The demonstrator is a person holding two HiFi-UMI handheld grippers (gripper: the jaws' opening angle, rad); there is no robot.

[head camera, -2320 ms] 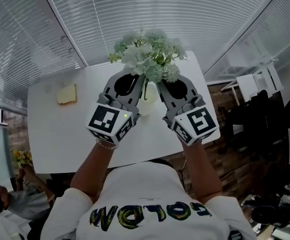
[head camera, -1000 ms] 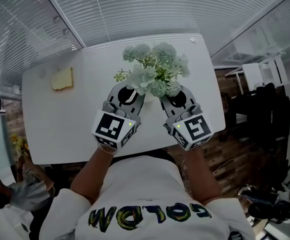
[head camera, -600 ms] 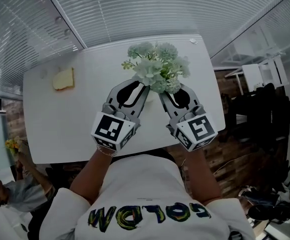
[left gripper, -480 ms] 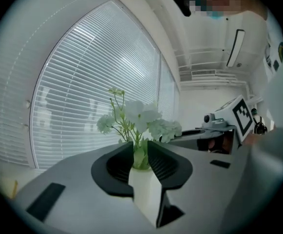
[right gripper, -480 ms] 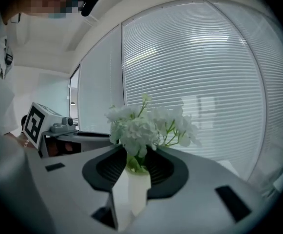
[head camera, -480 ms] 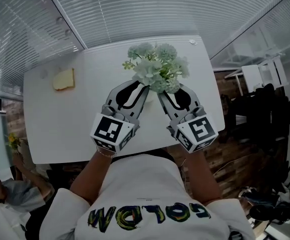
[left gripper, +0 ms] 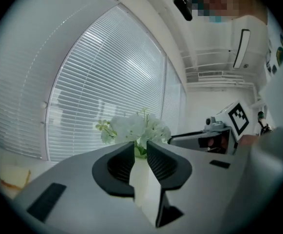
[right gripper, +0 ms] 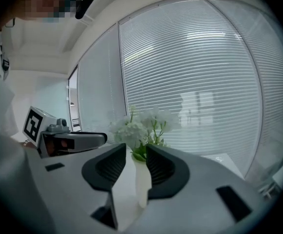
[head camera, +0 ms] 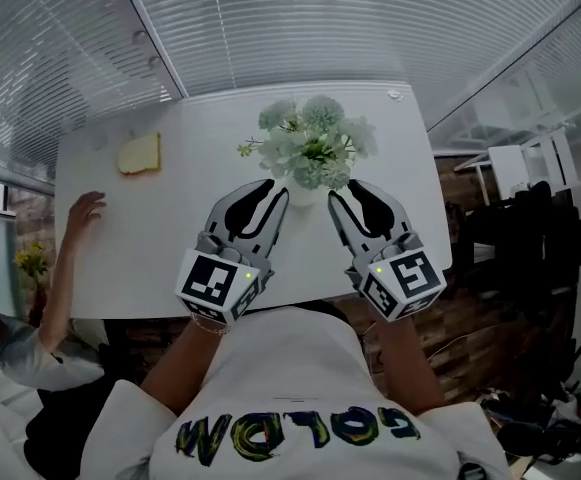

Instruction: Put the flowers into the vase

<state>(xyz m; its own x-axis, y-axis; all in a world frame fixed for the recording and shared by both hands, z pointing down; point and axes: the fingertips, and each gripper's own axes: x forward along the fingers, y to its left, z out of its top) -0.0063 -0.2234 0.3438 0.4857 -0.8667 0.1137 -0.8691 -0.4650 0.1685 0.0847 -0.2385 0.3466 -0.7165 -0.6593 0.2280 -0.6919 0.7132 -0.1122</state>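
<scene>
A bunch of pale white-green flowers stands upright in a slim white vase at the middle of the white table. My left gripper is just left of the vase on the near side. Its jaws stand apart and are closing, with nothing between them. My right gripper mirrors it on the right, and its empty jaws are opening. In the left gripper view the flowers show beyond the left gripper. The right gripper view has the vase seen through the gap of the right gripper.
A yellow block lies at the table's far left. Another person's hand rests on the left edge. A small object sits at the far right corner. White blinds run behind the table. Dark furniture stands to the right.
Both grippers have let go of the flower stems, opened and drawn back toward me. The bouquet now stands free in the vase. A person's hand has come onto the table's left edge.
</scene>
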